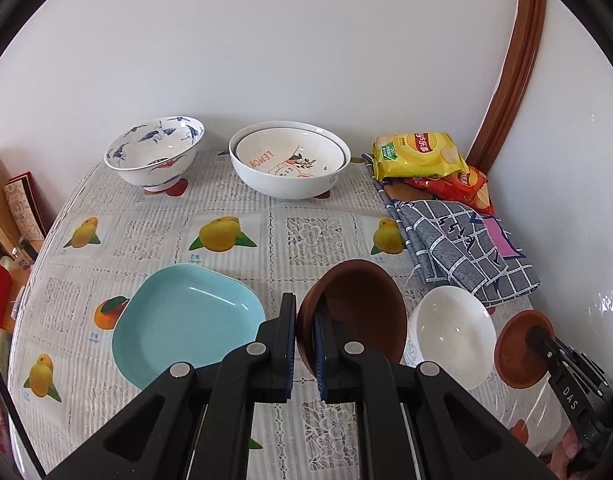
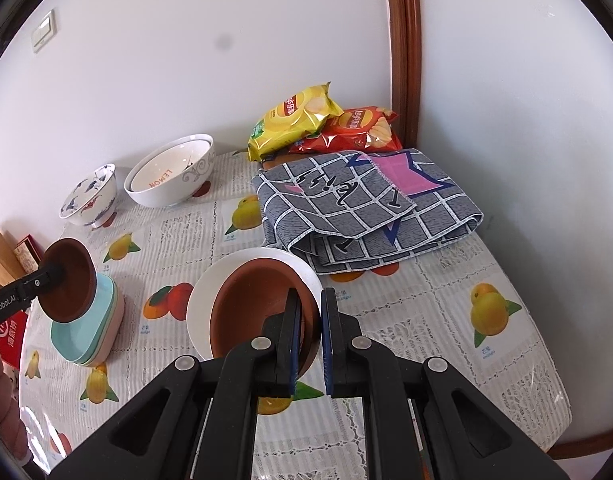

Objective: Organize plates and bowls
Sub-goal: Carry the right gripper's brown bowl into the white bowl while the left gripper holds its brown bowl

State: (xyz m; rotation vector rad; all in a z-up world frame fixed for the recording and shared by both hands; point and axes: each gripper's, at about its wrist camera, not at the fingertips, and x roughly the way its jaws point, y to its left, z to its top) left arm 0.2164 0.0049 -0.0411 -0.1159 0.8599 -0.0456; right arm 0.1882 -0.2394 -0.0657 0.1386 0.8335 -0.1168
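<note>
Two brown bowls are held clear of the bench, one in each gripper. From the left wrist view, the left gripper (image 1: 305,340) has its jaws clamped on the rim of a brown bowl (image 1: 358,308), tilted on edge just right of a light blue plate (image 1: 186,320) on the fruit-print tablecloth (image 1: 306,236); a white bowl (image 1: 452,336) sits to the right, and beyond it the right gripper (image 1: 536,336) pinches a second brown bowl (image 1: 518,354). From the right wrist view, that second bowl hangs over the white bowl, jaws closed on its rim, while the left-held bowl hovers over the stacked plates. At the back stand a crane-painted bowl (image 2: 91,196), a nested "LEMON" bowl (image 2: 170,172), chip bags (image 2: 294,120) and a folded checked cloth (image 2: 366,208).
</note>
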